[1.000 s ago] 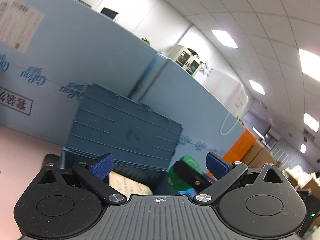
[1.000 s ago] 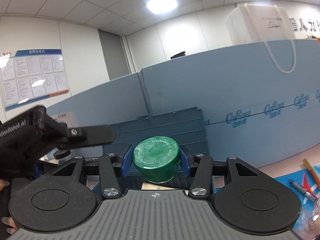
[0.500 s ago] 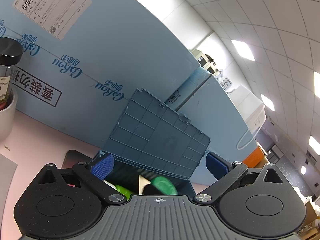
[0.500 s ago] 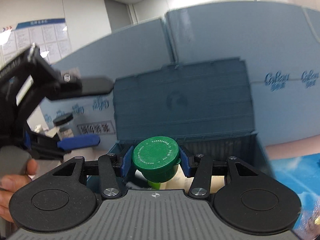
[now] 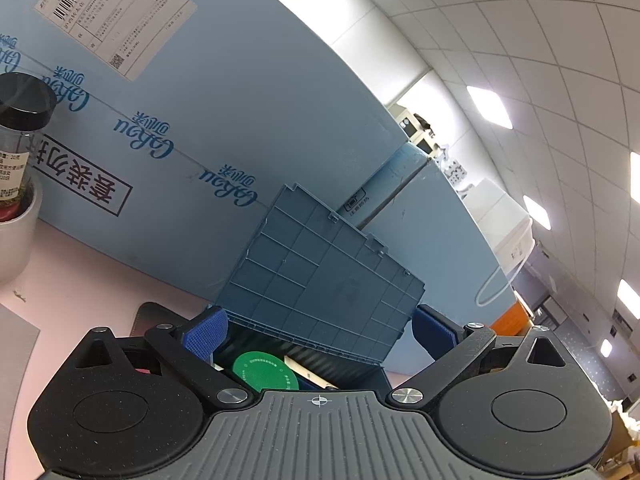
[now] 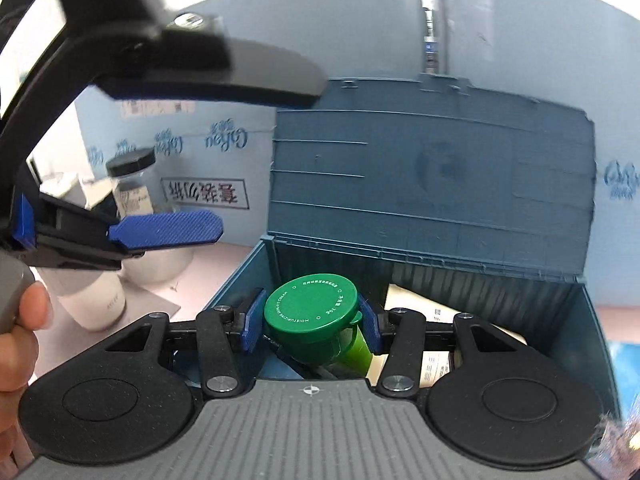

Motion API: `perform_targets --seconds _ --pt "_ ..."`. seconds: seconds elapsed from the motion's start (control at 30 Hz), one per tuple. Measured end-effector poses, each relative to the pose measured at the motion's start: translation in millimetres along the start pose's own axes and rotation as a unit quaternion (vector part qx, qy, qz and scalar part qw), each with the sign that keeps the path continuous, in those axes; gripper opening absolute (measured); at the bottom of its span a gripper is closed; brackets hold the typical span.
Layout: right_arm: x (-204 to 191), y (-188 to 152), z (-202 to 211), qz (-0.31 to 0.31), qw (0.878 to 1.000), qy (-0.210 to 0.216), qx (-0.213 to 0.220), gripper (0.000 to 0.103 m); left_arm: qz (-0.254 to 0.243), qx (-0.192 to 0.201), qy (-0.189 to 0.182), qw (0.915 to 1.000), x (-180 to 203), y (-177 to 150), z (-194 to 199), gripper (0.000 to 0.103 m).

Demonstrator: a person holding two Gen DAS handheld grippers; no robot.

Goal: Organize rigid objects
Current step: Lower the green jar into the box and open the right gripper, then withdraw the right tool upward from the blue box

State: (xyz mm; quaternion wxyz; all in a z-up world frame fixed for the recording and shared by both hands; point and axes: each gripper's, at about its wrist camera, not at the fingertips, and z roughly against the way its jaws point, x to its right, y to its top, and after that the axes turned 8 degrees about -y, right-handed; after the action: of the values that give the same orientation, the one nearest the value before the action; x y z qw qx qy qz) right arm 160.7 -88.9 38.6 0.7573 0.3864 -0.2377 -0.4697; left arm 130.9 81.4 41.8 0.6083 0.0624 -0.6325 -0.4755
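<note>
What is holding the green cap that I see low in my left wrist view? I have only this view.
Observer: The right gripper holds it. Its jaws are shut on the cap of a green tube.
Operator: Is there more than the cap?
Observer: Yes. A lighter green body goes down behind the cap.
Operator: What lies below it?
Observer: The tube hangs over the open blue box. Inside the box, white printed cartons lie to the right of the tube.
</note>
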Motion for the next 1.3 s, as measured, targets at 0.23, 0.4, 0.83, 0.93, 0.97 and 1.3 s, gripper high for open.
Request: perform_targets --seconds 0.23,0.4,0.83,0.93,0.97,1.3 --pt "-13 3 -6 0.044 0.999 -0.007 0.005 0.046 0.003 0.008 -0.001 1.0 -1 1 4 0.1" --pt "-7 7 -22 0.011 1.0 0.007 -0.015 0.046 0.008 0.011 -0.003 0.9999 -3 2 6 0.1" --pt "2 8 -16 -0.006 1.0 0.005 0.002 0.073 0.007 0.01 -0.003 0.9999 -2 2 5 0.1" --pt "8 10 -6 -0.017 1.0 0.006 0.02 0.081 0.006 0.01 -0.004 0.9999 -2 3 5 0.1" --pt "10 10 -2 -0.023 0.999 0.007 0.025 0.081 0.005 0.01 -0.004 0.9999 -2 3 5 0.1" --pt "32 16 30 -0.065 0.995 -0.001 0.071 0.093 -0.002 0.008 -0.005 1.0 2 2 4 0.1"
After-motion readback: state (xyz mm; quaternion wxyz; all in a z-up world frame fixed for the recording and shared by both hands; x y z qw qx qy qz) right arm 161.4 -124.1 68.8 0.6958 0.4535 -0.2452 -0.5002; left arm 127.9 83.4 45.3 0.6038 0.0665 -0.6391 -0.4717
